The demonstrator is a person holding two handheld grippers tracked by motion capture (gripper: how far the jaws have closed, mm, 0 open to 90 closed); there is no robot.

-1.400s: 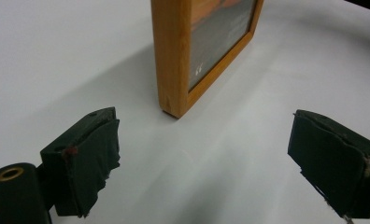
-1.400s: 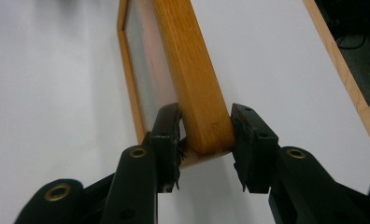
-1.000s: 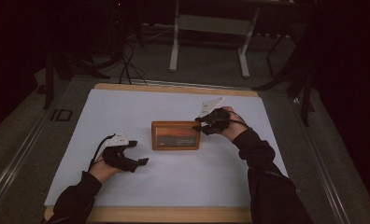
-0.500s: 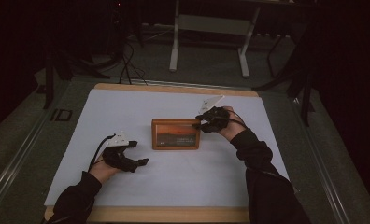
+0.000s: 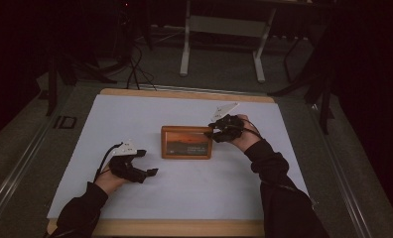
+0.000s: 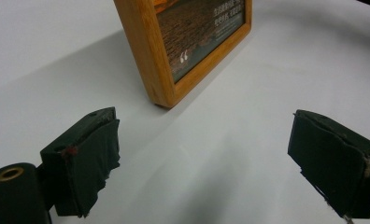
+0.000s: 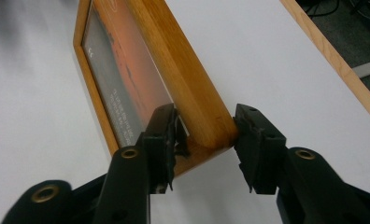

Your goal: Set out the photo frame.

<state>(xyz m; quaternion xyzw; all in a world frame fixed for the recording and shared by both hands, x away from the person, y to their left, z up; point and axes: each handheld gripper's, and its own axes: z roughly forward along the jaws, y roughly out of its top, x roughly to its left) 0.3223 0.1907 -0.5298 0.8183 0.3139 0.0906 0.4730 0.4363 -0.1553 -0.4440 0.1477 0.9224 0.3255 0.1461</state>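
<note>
A wooden picture frame [image 5: 186,142] with an orange sunset print stands upright in the middle of the white table. My right gripper [image 5: 212,134] is at the frame's upper right corner. In the right gripper view that corner [image 7: 174,60] sits between the jaws of the right gripper [image 7: 205,135], which have just been opening; the pads stand close on either side without pressing. My left gripper [image 5: 149,162] rests low on the table to the left of the frame, apart from it. In its own view the left gripper [image 6: 204,154] is wide open and holds nothing, with the frame's lower corner [image 6: 145,46] ahead.
The white table top [image 5: 135,114] has a wooden rim [image 5: 184,94] along its far and near edges. A black cable [image 5: 105,158] trails from the left gripper. Metal desk legs [image 5: 184,54] and cables stand on the dark floor beyond the table.
</note>
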